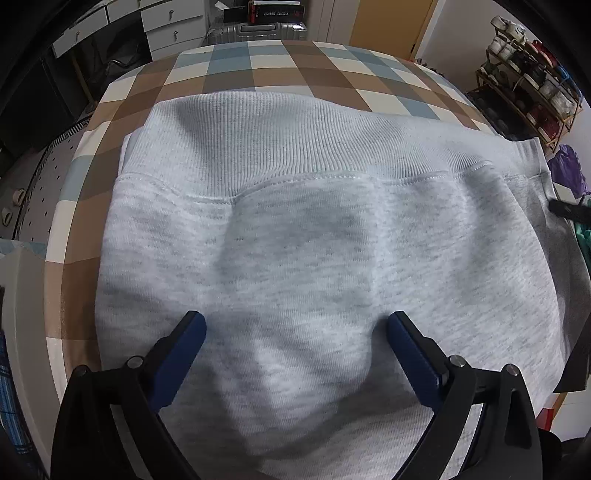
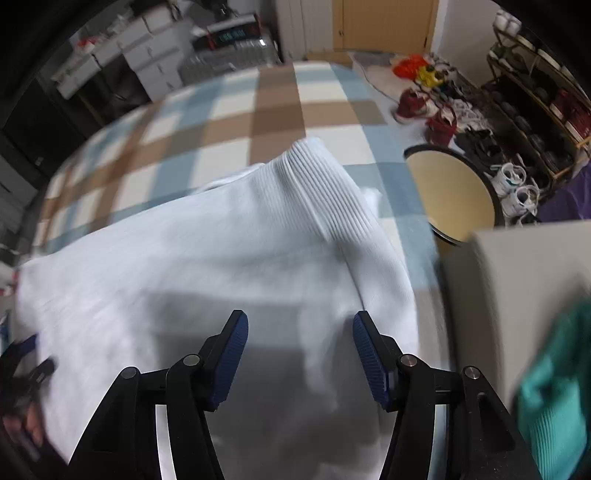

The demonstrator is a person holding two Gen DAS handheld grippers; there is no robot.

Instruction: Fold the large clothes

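A light grey sweatshirt (image 1: 295, 240) lies spread on the checked bed cover (image 1: 258, 70), its ribbed hem band (image 1: 277, 147) towards the far side. My left gripper (image 1: 296, 321) hovers over the body of the cloth, jaws wide open, nothing between the pads. In the blurred right wrist view the same sweatshirt (image 2: 221, 258) looks almost white, its ribbed band (image 2: 317, 184) running up to a corner. My right gripper (image 2: 300, 325) stands open over the fabric near that edge, and the pads grip nothing. The other gripper's blue tip (image 2: 26, 347) shows at the far left.
White drawers (image 1: 173, 22) and a silver suitcase (image 1: 258, 31) stand beyond the bed. A shoe rack (image 1: 528, 85) and loose shoes (image 2: 424, 103) fill the right side. Beside the bed are a round table (image 2: 454, 195), a pale block (image 2: 517, 277) and a teal garment (image 2: 554, 387).
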